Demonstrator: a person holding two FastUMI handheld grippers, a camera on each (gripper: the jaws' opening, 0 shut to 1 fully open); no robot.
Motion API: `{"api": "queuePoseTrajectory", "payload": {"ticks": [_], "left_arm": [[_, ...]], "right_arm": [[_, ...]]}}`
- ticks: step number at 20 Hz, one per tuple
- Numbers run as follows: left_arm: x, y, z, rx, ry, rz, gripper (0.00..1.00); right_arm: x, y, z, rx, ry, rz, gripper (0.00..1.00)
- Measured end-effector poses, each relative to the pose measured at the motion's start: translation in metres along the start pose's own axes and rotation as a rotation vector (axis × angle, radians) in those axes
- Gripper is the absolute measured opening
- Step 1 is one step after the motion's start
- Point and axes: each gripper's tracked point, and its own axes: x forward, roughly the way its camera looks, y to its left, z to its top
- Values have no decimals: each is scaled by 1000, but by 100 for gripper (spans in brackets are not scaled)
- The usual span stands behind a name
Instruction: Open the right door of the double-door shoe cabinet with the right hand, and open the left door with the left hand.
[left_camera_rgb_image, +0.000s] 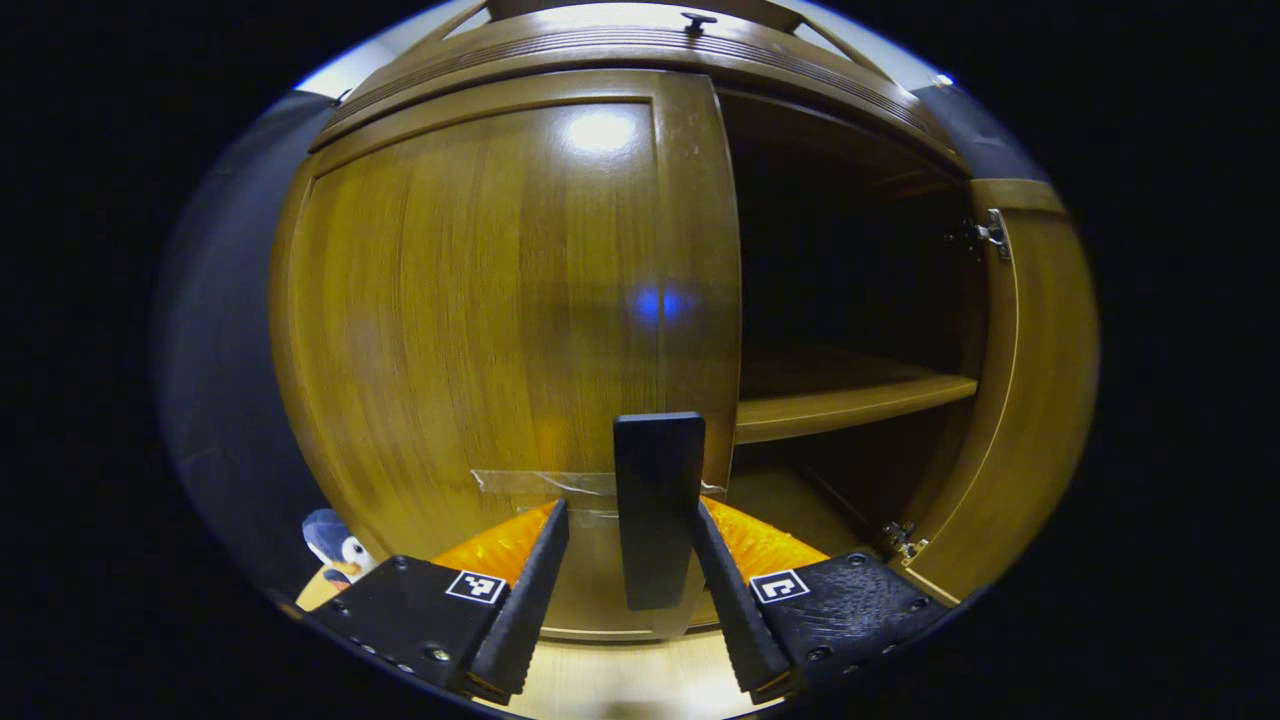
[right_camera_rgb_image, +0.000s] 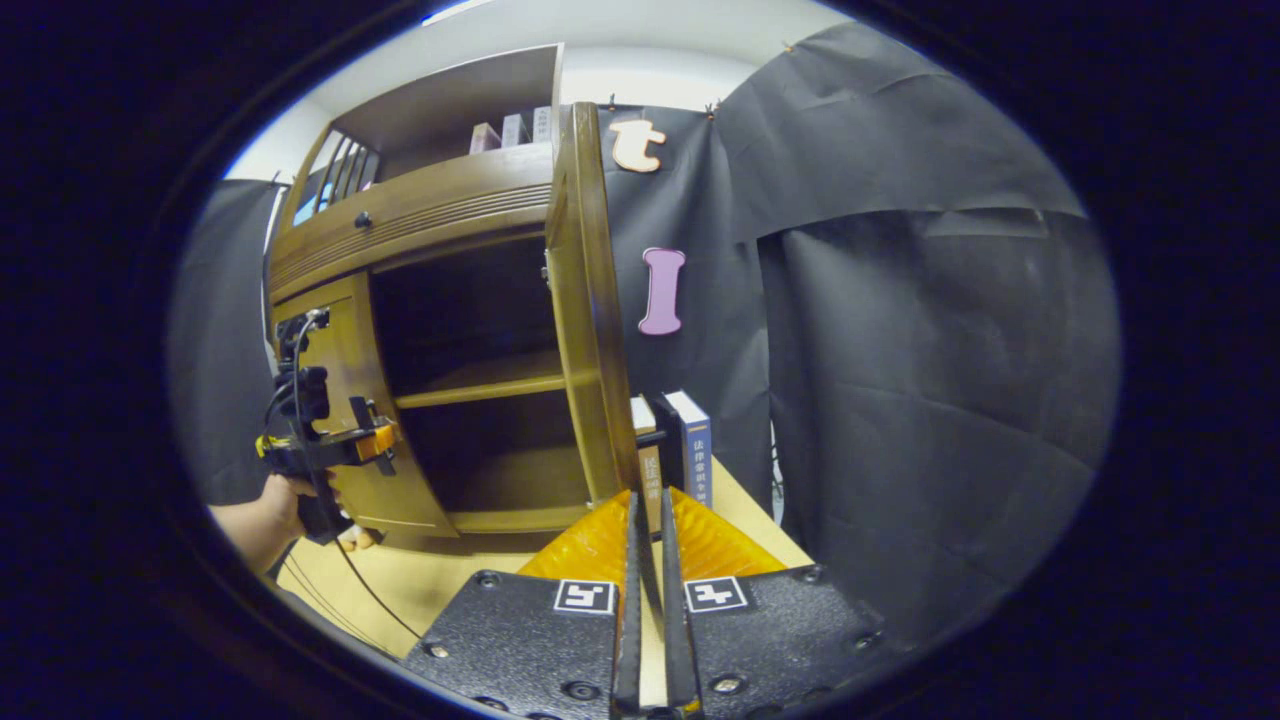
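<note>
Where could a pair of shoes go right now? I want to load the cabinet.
The right half stands open: the middle shelf and the cabinet floor below it look bare, bordered by the open right door. The left door is shut, with the left gripper open around its handle. Books crowd the table beside the open door.

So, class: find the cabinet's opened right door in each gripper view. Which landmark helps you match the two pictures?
Left gripper view: the right door stands swung open at the right edge, hinges on its inner face.
Right gripper view: the same door appears edge-on at the centre, above the right gripper.
Shared landmark: the inner shelf beside the door.
</note>
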Motion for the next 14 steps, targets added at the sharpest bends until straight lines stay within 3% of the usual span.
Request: {"api": "queuePoseTrajectory", "payload": {"ticks": [3, 5, 7, 8, 9, 10, 11, 13, 14], "left_arm": [[4, -5, 1, -14, 5, -35, 70], [1, -7, 1, -18, 3, -48, 60], [-1, -12, 2, -10, 0, -74, 46], [-3, -13, 3, -6, 8, -77, 51], [-1, -13, 3, -3, 8, -74, 33], [0, -13, 2, -3, 9, -73, 33], [-2, -12, 2, -8, 9, -72, 41], [-3, -13, 2, -14, 13, -80, 28], [-4, -13, 2, -16, 15, -84, 28]], "right_arm": [[-1, 12, -6, -12, 23, 20, 13], [-2, 16, -5, -20, 20, 19, 15], [0, 21, -7, -30, 31, 19, 24], [0, 20, -10, -34, 41, 5, 26], [1, 19, -12, -31, 50, -8, 38], [0, 22, -14, -23, 56, -8, 50], [0, 25, -14, -19, 56, -5, 54], [-1, 30, -12, -35, 45, 6, 56], [0, 33, -10, -51, 39, 13, 56]]}}
